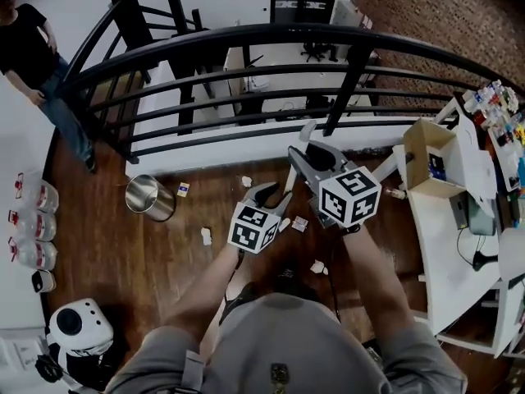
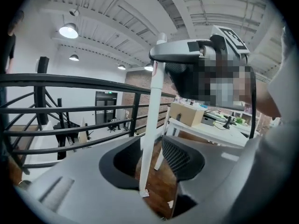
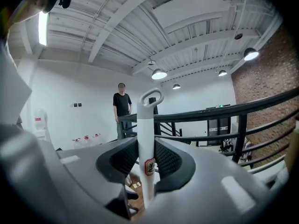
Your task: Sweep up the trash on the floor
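1. Between the pads of the right gripper (image 3: 145, 158) stands a white handle (image 3: 145, 125), clenched upright below its hanging loop. I take it for the sweeping tool's shaft, gripped high so the working end can reach the floor.
2. The left gripper (image 2: 152, 161) is released. Its jaws stand apart with that same shaft running through the gap, and I see neither pad pressing on it. I read it as the lower, guiding grip, not yet taken.
3. The trash (image 1: 318, 267) lies scattered on the wooden floor (image 1: 107, 245) below and around both grippers, with nothing gathered into a pile.
4. Trash count: three crumpled paper scraps (image 1: 246, 181), one near the railing's base, one further left and one by my feet. There are also two small flat cards (image 1: 300, 224), one of them beside the bin.
5. One steel bin (image 1: 150, 197) sits on the floor left of the scraps, probably where the sweepings go.
6. Other counts: two grippers, one handle, one black railing (image 1: 271, 35), three water jugs (image 1: 37, 224) along the left wall, and one bystander (image 1: 25, 43).
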`<state>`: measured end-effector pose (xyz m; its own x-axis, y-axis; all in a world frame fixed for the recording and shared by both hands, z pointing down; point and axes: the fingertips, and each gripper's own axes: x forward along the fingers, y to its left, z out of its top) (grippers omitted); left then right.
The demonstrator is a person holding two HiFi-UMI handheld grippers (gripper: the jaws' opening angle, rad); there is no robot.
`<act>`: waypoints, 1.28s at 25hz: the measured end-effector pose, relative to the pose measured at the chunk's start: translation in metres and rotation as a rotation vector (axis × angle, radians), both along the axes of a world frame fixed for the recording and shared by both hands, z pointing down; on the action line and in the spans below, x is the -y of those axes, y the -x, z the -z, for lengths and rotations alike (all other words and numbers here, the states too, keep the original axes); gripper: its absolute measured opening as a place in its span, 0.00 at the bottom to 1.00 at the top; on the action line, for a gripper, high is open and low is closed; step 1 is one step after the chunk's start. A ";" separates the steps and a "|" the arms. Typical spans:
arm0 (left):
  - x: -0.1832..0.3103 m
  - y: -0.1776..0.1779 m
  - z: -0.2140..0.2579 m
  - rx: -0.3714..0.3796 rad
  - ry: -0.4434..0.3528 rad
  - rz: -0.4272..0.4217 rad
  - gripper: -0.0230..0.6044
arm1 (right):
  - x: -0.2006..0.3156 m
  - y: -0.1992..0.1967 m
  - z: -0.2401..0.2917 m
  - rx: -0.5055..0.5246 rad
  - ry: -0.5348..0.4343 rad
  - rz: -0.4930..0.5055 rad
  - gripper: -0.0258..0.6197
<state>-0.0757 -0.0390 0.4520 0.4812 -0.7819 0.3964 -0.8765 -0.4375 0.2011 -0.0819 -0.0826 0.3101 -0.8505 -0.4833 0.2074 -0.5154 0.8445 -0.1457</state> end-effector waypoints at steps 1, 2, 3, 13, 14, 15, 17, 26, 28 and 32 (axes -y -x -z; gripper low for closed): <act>-0.009 -0.008 0.000 -0.010 -0.004 -0.037 0.31 | -0.013 -0.004 0.004 -0.002 -0.007 -0.019 0.20; -0.017 -0.015 0.000 -0.019 -0.007 -0.071 0.35 | -0.026 -0.007 0.009 -0.003 -0.015 -0.040 0.20; -0.025 -0.020 0.001 -0.026 -0.010 -0.102 0.37 | -0.039 -0.010 0.015 -0.004 -0.023 -0.065 0.20; -0.091 -0.079 0.021 -0.060 -0.092 -0.396 0.22 | -0.132 -0.070 0.057 0.007 -0.071 -0.362 0.20; -0.097 -0.087 0.023 -0.060 -0.100 -0.424 0.22 | -0.139 -0.079 0.060 0.007 -0.072 -0.389 0.20; -0.102 -0.094 0.025 -0.060 -0.106 -0.451 0.22 | -0.146 -0.088 0.062 0.006 -0.073 -0.414 0.20; -0.112 -0.107 0.029 -0.062 -0.114 -0.502 0.22 | -0.159 -0.104 0.064 0.006 -0.075 -0.457 0.20; -0.170 -0.192 0.015 -0.018 -0.087 -0.776 0.22 | -0.217 -0.194 0.049 0.020 -0.050 -0.639 0.20; -0.186 -0.219 0.011 0.000 -0.076 -0.843 0.22 | -0.233 -0.224 0.045 0.031 -0.039 -0.676 0.20; -0.212 -0.278 0.004 0.039 -0.069 -0.942 0.22 | -0.261 -0.287 0.038 0.054 -0.029 -0.754 0.20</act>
